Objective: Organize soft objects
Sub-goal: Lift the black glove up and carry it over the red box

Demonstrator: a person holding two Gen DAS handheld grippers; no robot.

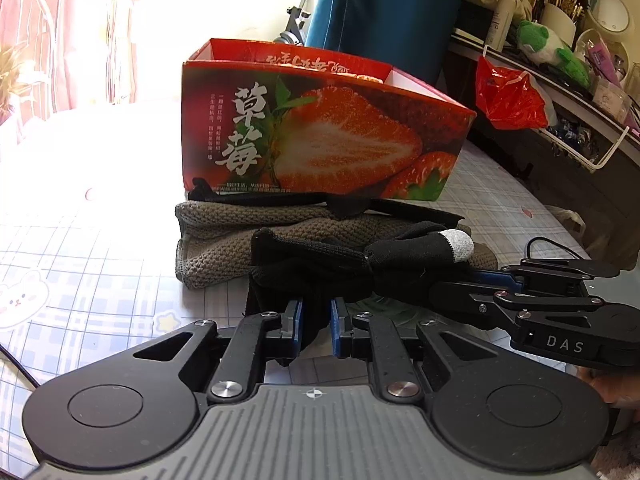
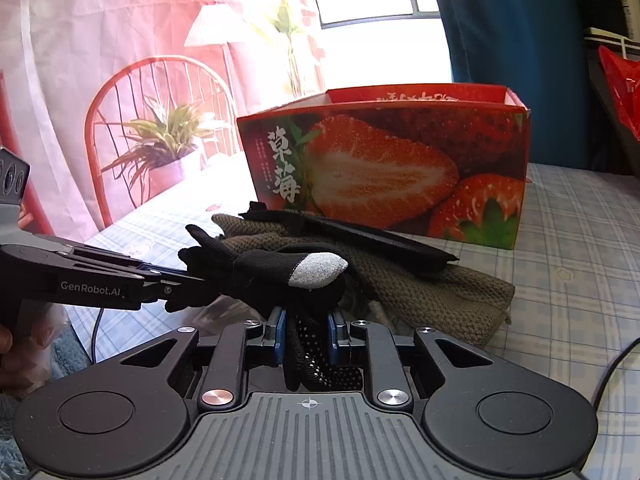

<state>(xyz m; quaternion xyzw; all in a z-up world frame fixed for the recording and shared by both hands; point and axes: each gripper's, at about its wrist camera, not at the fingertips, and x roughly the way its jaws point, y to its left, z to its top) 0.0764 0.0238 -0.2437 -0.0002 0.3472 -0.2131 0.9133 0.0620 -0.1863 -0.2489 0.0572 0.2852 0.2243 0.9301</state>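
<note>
A black glove with a grey fingertip [image 1: 360, 260] [image 2: 288, 276] is held between both grippers, just above a brown knitted cloth [image 1: 216, 240] [image 2: 440, 296] on the table. My left gripper [image 1: 316, 328] is shut on one end of the glove. My right gripper [image 2: 306, 332] is shut on the other end, and it also shows in the left wrist view [image 1: 472, 280]. The left gripper shows in the right wrist view [image 2: 200, 284]. A black strap-like item [image 1: 280, 199] [image 2: 360, 236] lies on the cloth's far side, in front of an open red strawberry box [image 1: 320, 128] [image 2: 384, 168].
The table has a pale checked cover [image 1: 80, 280] [image 2: 580, 260]. A red plastic bag [image 1: 508, 96] and cluttered shelves [image 1: 580, 92] stand at the right. A red wire chair [image 2: 160, 128] with a potted plant [image 2: 168, 148] is at the far left. A cable [image 2: 616, 364] lies on the right.
</note>
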